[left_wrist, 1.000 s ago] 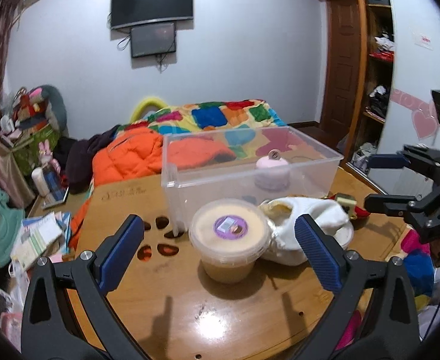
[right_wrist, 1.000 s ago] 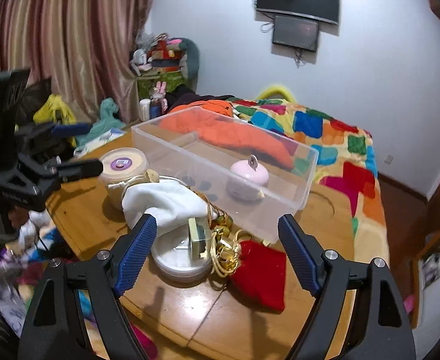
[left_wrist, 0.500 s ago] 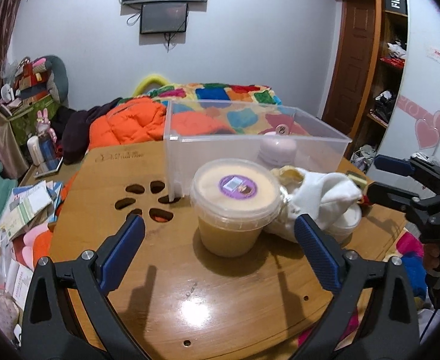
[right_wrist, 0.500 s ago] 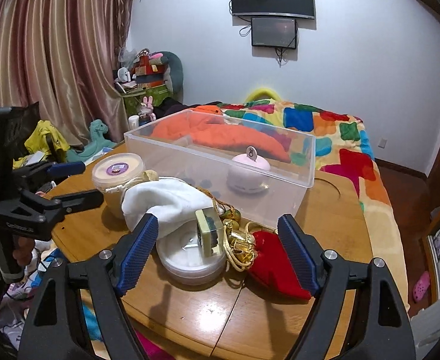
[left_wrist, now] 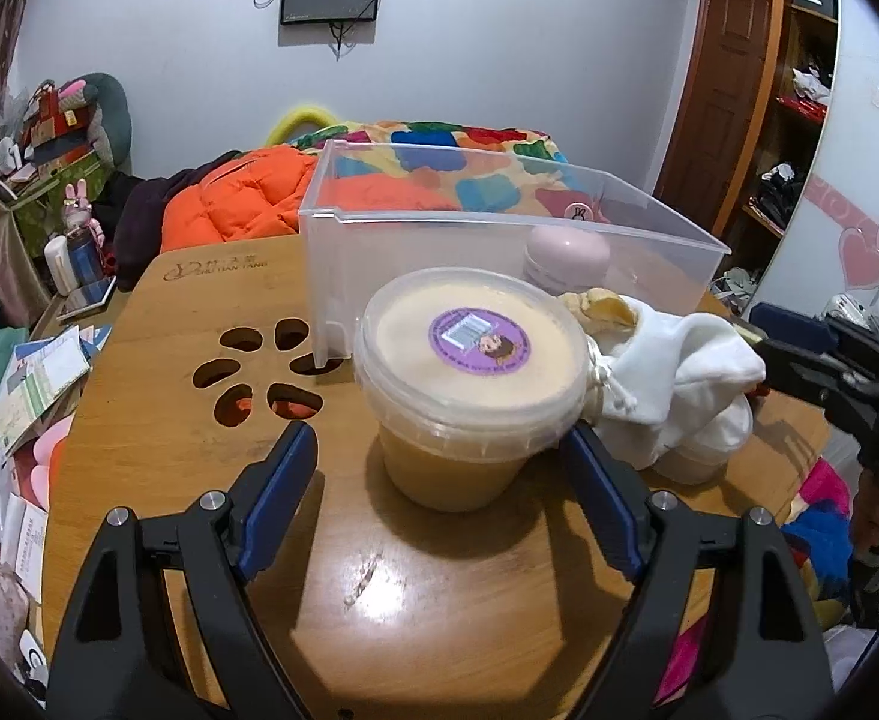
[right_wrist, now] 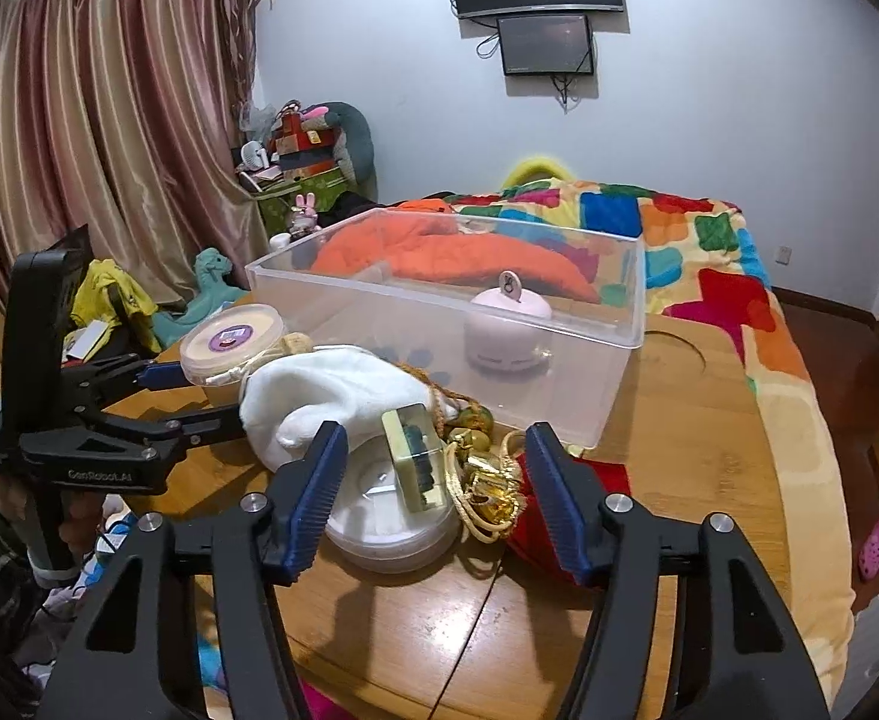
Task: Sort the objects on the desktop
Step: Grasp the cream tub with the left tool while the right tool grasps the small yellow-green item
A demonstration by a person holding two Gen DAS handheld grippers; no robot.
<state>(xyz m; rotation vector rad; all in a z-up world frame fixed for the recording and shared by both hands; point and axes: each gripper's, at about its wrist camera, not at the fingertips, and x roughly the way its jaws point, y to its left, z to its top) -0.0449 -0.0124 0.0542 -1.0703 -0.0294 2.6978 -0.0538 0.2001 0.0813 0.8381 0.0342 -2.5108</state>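
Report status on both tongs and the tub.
Left tongs open, just closing around beige lidded plastic tub, pads not yet pressing. Right tongs open, closing over small clear box. White cloth pouch crowds tub.

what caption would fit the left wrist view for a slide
Left gripper closing around a lidded tub on the wooden table, clear bin and white pouch just behind.

**Both tongs narrowing, nothing gripped**

Your left black tongs with blue pads (left_wrist: 439, 468) tilt downward, jaws just closing, pads not yet pressing. Your right black tongs with blue pads (right_wrist: 430, 480) tilt downward too, jaws closing, gap unpinched.
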